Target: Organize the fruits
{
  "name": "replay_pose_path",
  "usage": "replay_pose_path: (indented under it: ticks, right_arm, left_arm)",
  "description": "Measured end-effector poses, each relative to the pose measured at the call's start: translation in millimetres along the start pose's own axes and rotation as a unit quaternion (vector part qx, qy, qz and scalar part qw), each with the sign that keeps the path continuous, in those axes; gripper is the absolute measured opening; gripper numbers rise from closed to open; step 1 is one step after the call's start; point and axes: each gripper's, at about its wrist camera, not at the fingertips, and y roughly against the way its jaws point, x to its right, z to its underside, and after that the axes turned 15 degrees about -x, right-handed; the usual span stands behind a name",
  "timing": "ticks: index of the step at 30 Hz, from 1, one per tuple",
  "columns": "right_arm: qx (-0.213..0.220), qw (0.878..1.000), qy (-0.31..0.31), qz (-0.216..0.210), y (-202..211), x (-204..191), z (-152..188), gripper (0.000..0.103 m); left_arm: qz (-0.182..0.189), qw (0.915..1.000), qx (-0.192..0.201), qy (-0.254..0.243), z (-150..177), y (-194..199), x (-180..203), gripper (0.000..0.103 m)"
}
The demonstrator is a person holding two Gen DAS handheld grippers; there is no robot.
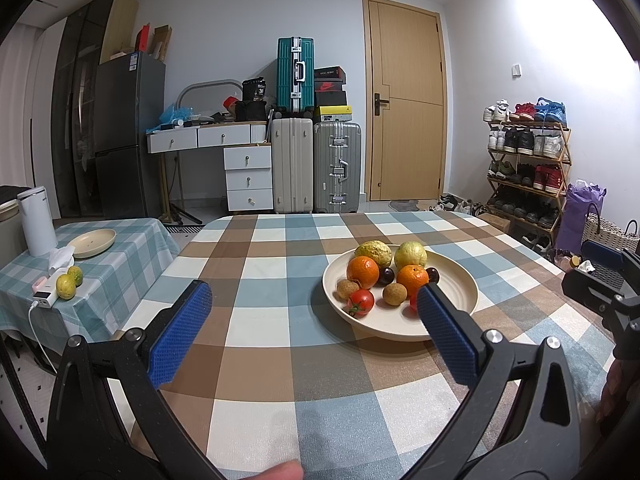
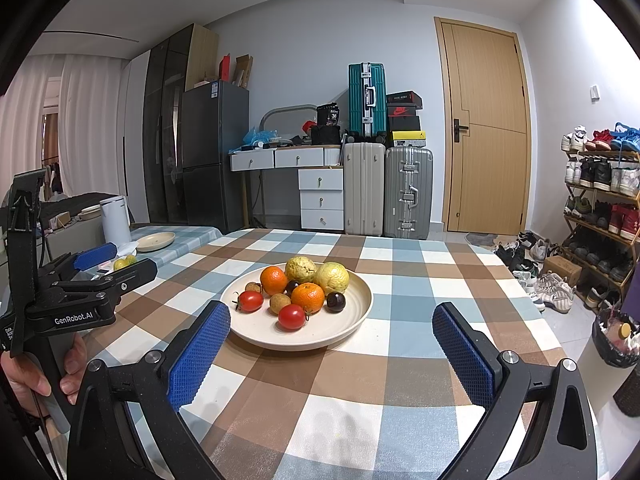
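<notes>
A cream plate (image 1: 452, 320) (image 2: 336, 332) on the checkered table holds two oranges (image 2: 307, 298), two yellow-green guavas (image 2: 332, 277), two tomatoes (image 2: 291, 317), two brown longans (image 2: 279, 303) and two dark plums (image 2: 335, 301). My left gripper (image 1: 316, 292) is open and empty above the table, its right finger in front of the plate's near edge. My right gripper (image 2: 332, 316) is open and empty, just short of the plate. The left gripper also shows at the left of the right wrist view (image 2: 104, 264).
A side table (image 1: 120, 268) at the left carries an empty cream plate (image 1: 92, 243), two yellow-green fruits (image 1: 66, 286), a white kettle (image 1: 36, 220) and a power bank. Suitcases, drawers, a door and a shoe rack (image 1: 524, 168) stand beyond the table.
</notes>
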Motion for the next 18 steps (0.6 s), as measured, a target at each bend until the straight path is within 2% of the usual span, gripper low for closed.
replay_pose_path:
  ticks: [18]
  right_arm:
    - [0.000,1.000,0.000,0.000,-0.1,-0.1,0.2,0.103]
  left_arm:
    - [0.000,1.0000,0.000,0.000,0.2,0.2,-0.3,0.102]
